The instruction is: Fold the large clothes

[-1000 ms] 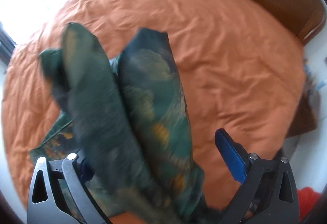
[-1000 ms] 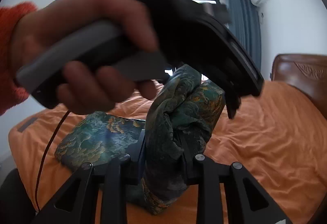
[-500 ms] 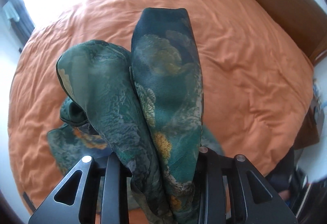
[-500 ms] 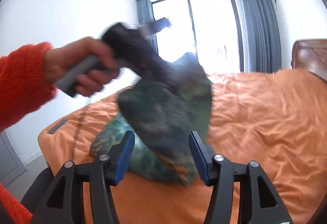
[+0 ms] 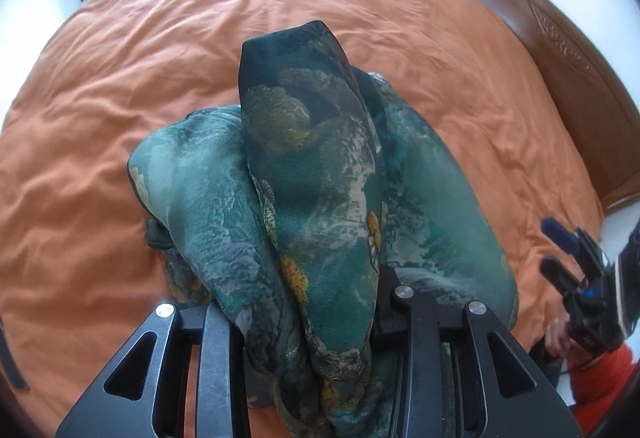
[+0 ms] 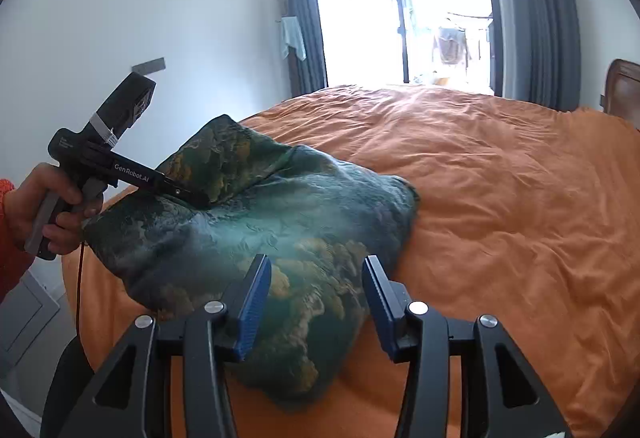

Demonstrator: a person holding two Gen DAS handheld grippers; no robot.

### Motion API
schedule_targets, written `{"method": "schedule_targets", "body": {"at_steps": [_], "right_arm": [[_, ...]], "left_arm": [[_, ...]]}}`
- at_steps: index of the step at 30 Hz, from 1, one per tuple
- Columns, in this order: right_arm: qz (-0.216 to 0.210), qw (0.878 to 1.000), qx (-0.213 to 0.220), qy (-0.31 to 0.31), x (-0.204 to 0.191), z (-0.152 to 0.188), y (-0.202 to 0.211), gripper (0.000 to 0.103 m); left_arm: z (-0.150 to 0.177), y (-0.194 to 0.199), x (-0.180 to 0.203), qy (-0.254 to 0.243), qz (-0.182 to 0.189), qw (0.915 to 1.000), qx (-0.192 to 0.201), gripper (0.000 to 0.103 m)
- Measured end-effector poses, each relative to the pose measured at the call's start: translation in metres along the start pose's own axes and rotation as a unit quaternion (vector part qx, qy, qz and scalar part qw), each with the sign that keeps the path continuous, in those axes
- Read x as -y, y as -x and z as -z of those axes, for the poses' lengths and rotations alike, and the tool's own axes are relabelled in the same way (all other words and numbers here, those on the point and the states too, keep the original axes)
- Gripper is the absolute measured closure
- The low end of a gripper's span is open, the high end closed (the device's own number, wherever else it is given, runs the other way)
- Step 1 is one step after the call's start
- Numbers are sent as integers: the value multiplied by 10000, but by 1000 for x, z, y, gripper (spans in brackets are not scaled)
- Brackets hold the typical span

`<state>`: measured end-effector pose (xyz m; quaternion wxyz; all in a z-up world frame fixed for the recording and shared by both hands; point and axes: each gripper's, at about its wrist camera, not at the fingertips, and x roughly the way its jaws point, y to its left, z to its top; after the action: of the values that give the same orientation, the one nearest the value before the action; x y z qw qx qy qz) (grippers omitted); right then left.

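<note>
Wrinkled orange bedspread (image 6: 500, 206) supports the green patterned silky garment (image 6: 280, 230). Left gripper (image 5: 310, 302) is clenched on a raised fold of it. Right gripper (image 6: 316, 298) is released, jaws apart, above the garment's near edge.

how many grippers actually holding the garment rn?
1. The left gripper is shut on the green garment, lifting a fold. The right gripper is open, empty.

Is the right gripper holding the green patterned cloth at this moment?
No: the right gripper is open, its blue pads apart with nothing pinched, above the green patterned cloth on the orange bed cover.
</note>
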<state>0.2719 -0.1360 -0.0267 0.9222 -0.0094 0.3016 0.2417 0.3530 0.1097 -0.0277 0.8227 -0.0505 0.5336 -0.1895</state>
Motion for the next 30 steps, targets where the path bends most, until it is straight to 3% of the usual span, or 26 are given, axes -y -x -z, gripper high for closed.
{"method": "schedule_targets", "body": {"at_steps": [4,7,12,15,18,22,25,30], "right_arm": [[-273,9963,-744,332,-22,11,-63,55],[-57,9909,-1222,565,-32,35,-106,54],[380,9885,-1276,722,-46,55,-134,53],[390,9889,-1287,628,-44,56,-142,53],[385,9888,-1297,622,-38,52,-141,53],[323,9905,-1233,515,-32,38,-123,53],[371,9930,-1033,430,-36,12,-97,54],[-538,9971,-357,412,-82,-24,-59,55]], "left_arm": [[7,-16,-30,272,133,9995,20,61],[17,-37,-59,522,198,9984,-60,51],[33,-65,-90,935,676,9933,44,49],[37,-71,-97,1040,816,9912,112,49],[35,-68,-94,1084,806,9907,152,47],[33,-47,-87,1024,854,9910,136,37],[33,-22,-85,959,641,9928,314,30],[37,4,-89,744,315,9954,524,30]]}}
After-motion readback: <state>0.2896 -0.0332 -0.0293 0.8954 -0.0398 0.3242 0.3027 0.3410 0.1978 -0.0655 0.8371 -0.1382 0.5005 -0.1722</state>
